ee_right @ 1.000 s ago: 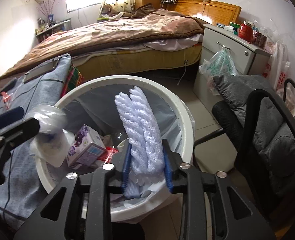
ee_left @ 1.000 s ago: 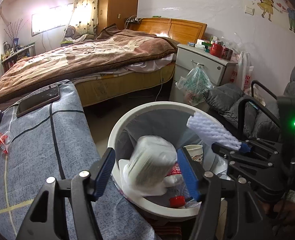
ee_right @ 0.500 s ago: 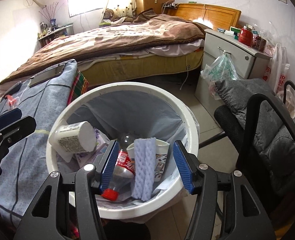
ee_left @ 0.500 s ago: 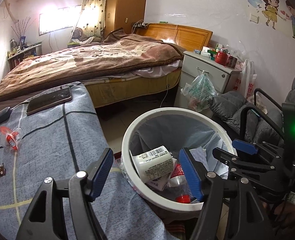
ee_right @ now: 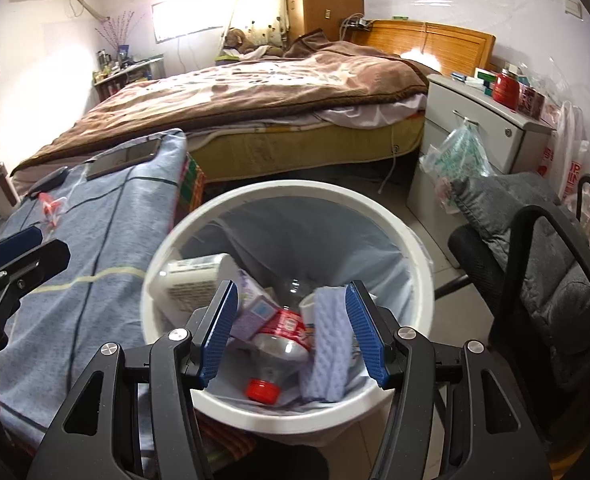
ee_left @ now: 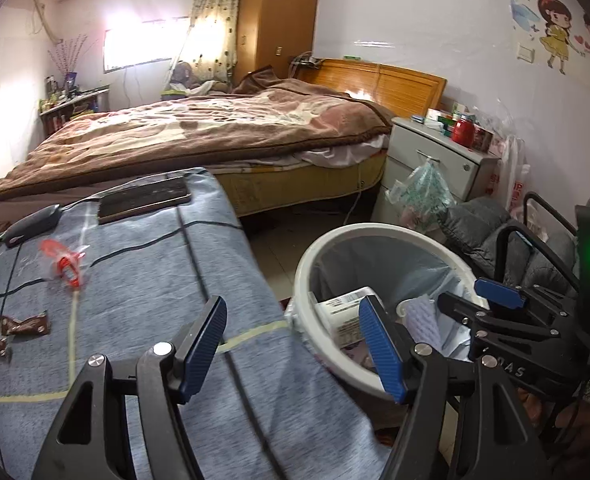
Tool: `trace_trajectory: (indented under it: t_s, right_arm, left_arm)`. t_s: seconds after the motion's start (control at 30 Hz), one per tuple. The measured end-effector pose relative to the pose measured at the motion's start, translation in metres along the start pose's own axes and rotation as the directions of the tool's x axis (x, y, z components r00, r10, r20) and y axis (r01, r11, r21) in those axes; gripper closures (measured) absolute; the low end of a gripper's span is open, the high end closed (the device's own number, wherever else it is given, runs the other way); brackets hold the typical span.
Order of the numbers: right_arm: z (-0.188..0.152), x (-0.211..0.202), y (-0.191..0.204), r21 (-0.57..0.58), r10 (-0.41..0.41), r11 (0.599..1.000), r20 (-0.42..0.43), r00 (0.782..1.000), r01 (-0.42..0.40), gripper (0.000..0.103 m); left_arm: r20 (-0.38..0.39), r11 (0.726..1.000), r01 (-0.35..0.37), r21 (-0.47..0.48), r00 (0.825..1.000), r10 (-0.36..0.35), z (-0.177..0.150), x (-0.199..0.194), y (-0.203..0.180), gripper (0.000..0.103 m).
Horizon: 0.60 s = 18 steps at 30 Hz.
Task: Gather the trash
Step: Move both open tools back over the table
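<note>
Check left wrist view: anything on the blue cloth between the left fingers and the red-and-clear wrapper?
Bare blue cloth, crossed only by its pale stripe, separates the left gripper from the red-and-clear wrapper.

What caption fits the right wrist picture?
Open right gripper above the white trash bin, foam sleeve and plastic bottle inside.

From my left hand-held gripper [ee_left: 295,348], the bin [ee_left: 307,280] shows only in part: its near rim and most of the trash sit behind my right finger. The small dark wrappers [ee_left: 23,326] on the table [ee_left: 143,280] are too blurred to identify. The bottle [ee_right: 283,344] lies half buried among the other trash.
</note>
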State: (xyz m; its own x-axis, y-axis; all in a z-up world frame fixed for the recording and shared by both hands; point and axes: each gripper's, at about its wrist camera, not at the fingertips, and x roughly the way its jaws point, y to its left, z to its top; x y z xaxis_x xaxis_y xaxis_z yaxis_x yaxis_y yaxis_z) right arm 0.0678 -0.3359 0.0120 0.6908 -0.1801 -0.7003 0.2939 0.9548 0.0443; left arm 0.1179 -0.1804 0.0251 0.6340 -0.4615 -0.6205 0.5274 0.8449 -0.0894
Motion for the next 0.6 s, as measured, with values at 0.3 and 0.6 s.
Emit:
trace_trajectory:
  t_s: [0.3,0.6]
  right_arm:
    - [0.004,-0.003,0.034,-0.044,0.074,0.996,0.03,0.997,-0.072,0.045]
    - [0.009,0.001,0.079,-0.124,0.157,0.98,0.023,0.987,-0.153,0.045]
  left_arm:
    - [0.027,0.994,-0.079,-0.076,0.996,0.081,-0.014,-0.025,0.045,0.032]
    - [0.019,0.969,-0.187,-0.161,0.981,0.193,-0.03,-0.048,0.105,0.032]
